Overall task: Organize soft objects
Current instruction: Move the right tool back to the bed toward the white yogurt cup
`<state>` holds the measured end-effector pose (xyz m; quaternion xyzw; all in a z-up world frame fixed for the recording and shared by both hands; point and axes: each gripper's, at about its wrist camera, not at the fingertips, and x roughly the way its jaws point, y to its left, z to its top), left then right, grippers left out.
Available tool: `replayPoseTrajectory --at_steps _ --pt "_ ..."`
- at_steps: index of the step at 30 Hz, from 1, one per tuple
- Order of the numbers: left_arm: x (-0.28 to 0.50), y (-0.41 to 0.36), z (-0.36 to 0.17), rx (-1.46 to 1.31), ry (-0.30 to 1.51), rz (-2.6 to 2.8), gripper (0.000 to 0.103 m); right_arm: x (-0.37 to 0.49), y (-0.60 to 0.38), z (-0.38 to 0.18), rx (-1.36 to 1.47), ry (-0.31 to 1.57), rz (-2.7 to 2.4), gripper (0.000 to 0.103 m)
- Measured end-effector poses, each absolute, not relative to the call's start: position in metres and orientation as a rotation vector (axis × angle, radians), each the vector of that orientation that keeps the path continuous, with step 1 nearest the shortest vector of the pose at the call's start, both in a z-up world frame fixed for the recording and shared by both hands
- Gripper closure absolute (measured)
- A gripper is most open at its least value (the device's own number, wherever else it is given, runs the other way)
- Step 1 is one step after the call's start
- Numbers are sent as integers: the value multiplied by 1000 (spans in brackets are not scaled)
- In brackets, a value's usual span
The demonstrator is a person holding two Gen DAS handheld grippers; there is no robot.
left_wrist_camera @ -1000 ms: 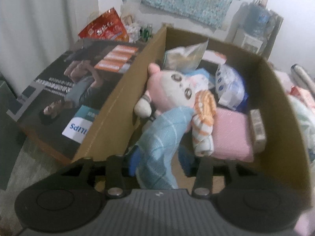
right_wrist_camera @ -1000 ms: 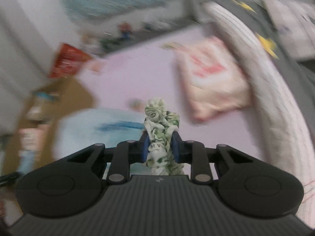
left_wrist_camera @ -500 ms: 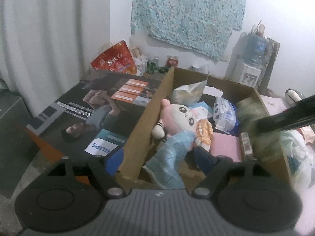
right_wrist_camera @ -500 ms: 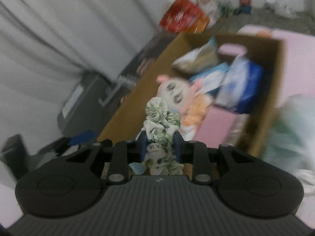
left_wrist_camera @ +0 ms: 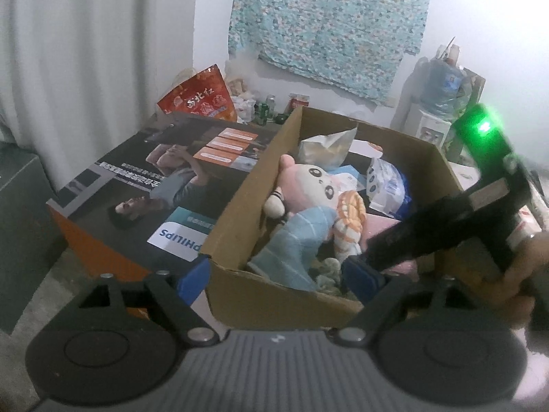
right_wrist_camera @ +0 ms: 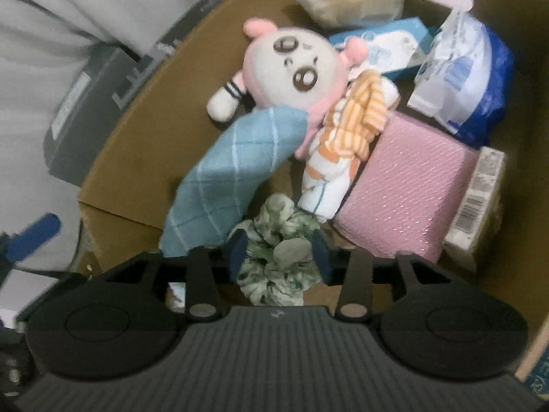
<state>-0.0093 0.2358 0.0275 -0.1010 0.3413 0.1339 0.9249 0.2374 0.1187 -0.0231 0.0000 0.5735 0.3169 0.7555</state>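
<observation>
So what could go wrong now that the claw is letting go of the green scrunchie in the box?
1. The right claw is opening, but the green scrunchie sits between its fingers and might snag and lift out again.
2. The blue cloth lies right beside the claw, so pulling away could drag it along.
3. The left claw, opening wide, straddles the cardboard box at its corner and might bump it.

Scrunchie (right_wrist_camera: 278,243) in cardboard box (right_wrist_camera: 137,127) — before plush doll (right_wrist_camera: 291,65)
</observation>
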Motion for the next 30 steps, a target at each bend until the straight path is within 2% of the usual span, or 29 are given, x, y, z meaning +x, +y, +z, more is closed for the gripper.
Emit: replayPoseTrajectory --at_steps 4,9,13,19,23,30 --pt "-14 221 33 -203 673 238 17 220 70 22 136 1118 759 50" --pt "-20 184 49 -165 594 110 13 179 -33 67 309 911 736 32" --pt "-20 138 61 -119 554 -45 10 134 -137 76 458 764 598 32" --pt "-7 55 56 -61 584 -304 10 66 -260 56 609 629 333 32" --pt "9 -2 38 1 638 -429 11 47 -297 25 663 627 237 32" --pt "55 -80 -3 177 714 -486 18 52 -310 -27 689 639 194 45"
